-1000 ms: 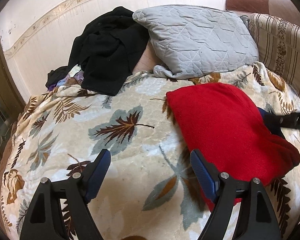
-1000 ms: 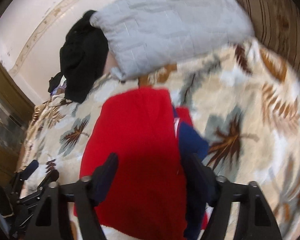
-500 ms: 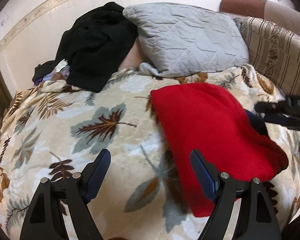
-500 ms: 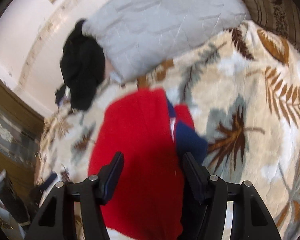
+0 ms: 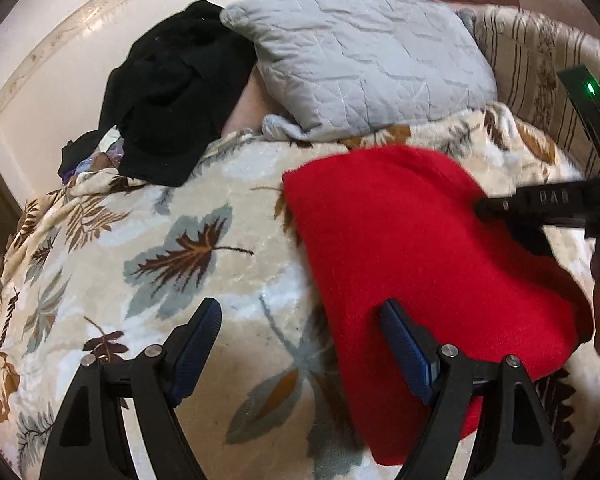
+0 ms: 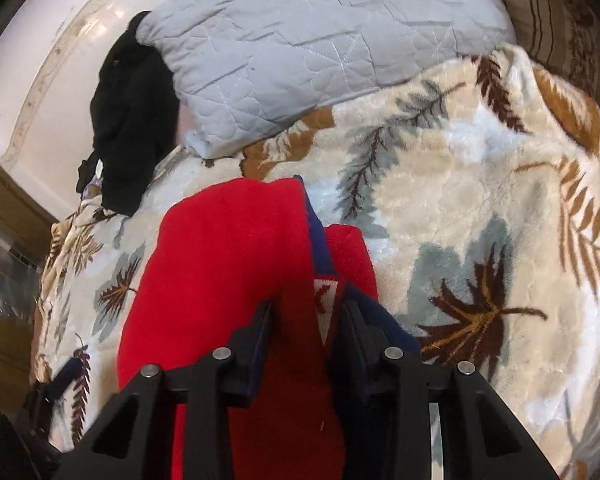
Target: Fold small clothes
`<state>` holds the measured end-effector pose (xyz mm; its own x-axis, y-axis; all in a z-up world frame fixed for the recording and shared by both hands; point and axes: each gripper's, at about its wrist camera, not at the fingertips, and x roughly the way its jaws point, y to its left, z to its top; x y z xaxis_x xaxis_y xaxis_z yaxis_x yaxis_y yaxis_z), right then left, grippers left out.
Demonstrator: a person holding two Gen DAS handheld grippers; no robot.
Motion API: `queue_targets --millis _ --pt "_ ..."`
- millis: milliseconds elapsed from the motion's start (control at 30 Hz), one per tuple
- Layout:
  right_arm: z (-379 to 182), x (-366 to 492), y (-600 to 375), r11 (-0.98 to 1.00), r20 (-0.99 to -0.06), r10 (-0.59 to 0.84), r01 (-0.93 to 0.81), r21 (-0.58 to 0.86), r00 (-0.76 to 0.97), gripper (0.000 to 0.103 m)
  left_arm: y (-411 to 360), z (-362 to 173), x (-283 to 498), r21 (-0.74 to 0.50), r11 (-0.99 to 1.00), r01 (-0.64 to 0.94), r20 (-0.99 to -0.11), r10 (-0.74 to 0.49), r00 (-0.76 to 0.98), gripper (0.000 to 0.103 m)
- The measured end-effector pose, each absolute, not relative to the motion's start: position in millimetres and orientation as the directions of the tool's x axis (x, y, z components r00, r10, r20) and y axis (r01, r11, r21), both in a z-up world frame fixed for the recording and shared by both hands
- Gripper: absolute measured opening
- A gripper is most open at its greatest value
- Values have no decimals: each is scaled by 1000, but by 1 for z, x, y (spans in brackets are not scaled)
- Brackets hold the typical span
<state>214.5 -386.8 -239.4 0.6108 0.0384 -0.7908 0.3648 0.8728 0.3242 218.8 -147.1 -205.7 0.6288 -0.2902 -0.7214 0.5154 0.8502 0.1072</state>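
Observation:
A red fleece garment point(image 5: 412, 248) with navy trim lies folded on the leaf-patterned blanket point(image 5: 148, 248). It also shows in the right wrist view point(image 6: 228, 256), with a navy edge and a white patch at its right side. My left gripper point(image 5: 300, 344) is open and empty, low over the blanket at the garment's left edge. My right gripper point(image 6: 306, 320) has its jaws closed in on the garment's navy-trimmed edge; it enters the left wrist view from the right point(image 5: 500, 208).
A grey quilted pillow point(image 5: 360, 56) lies at the back. Black clothes point(image 5: 172, 92) are heaped at the back left against the wall. A striped cushion point(image 5: 540, 68) stands at the right. A wooden door point(image 6: 4, 240) is at the left.
My right gripper has narrowed from wide open onto the garment's navy edge and moved in over it. My left gripper stayed open and shifted slightly.

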Motion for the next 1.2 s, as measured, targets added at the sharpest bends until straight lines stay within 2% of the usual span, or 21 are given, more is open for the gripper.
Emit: queue_targets --millis 167,233,333,733,767,833,900,1033,1200 --pt "-209 194 -358 928 -762 -75 326 183 643 40 -139 -187 212 105 862 495 -681 -300 668 82" --pt "-198 187 -346 940 -740 -119 315 130 662 65 -134 -179 209 98 867 488 -672 -304 675 82" --pt "-184 178 -330 951 -706 -165 302 73 689 66 -127 -170 204 98 874 476 -656 -303 692 83" --pt "-163 152 -311 939 -658 -220 339 57 720 66 -104 -143 185 113 909 402 -603 -259 755 84" --pt "-162 150 -310 938 -656 -222 341 57 722 66 -102 -141 184 112 912 395 -598 -256 760 84" --pt "-161 145 -308 936 -652 -234 348 48 721 66 -96 -138 181 113 921 373 -582 -243 776 93" --pt "-162 140 -304 935 -658 -247 354 31 711 66 -92 -135 179 120 930 347 -561 -225 797 94" --pt "-161 134 -291 933 -655 -286 358 -25 700 66 -81 -131 176 122 941 316 -547 -202 812 95" --pt "-148 124 -271 924 -599 -353 367 -104 719 66 -66 -131 175 121 960 251 -538 -150 830 95"
